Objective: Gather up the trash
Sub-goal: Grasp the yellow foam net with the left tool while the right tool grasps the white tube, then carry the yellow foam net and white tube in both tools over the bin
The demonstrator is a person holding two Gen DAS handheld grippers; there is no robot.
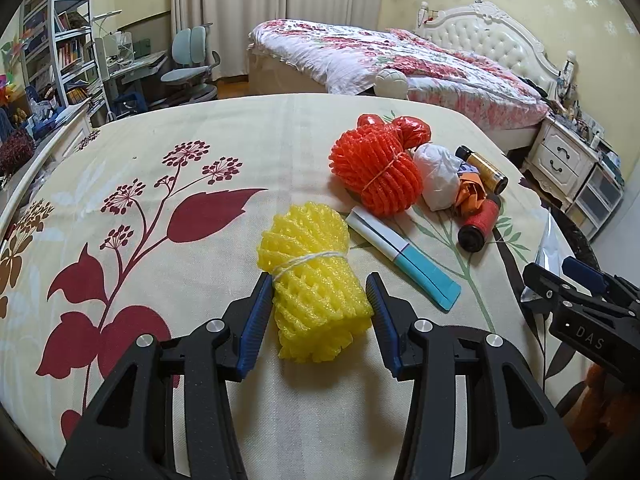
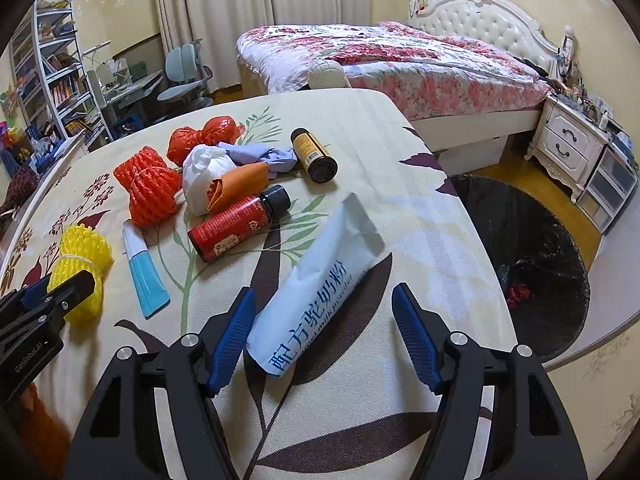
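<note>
A yellow foam net (image 1: 316, 284), tied round its middle with white string, lies on the flowery table cloth (image 1: 168, 120). An orange foam net (image 1: 376, 168), tied the same way, lies farther back. Between them lies a flat white and blue tube (image 1: 400, 256). A crumpled white bag (image 2: 206, 176), a red bottle (image 2: 236, 224) and a brown bottle (image 2: 314, 156) lie on their sides close together. A white milk powder pouch (image 2: 316, 284) lies flat near the table edge. A black-lined trash bin (image 2: 532, 256) stands beside the table.

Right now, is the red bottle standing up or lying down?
Lying down: the red bottle rests on its side on the tablecloth, cap on.
</note>
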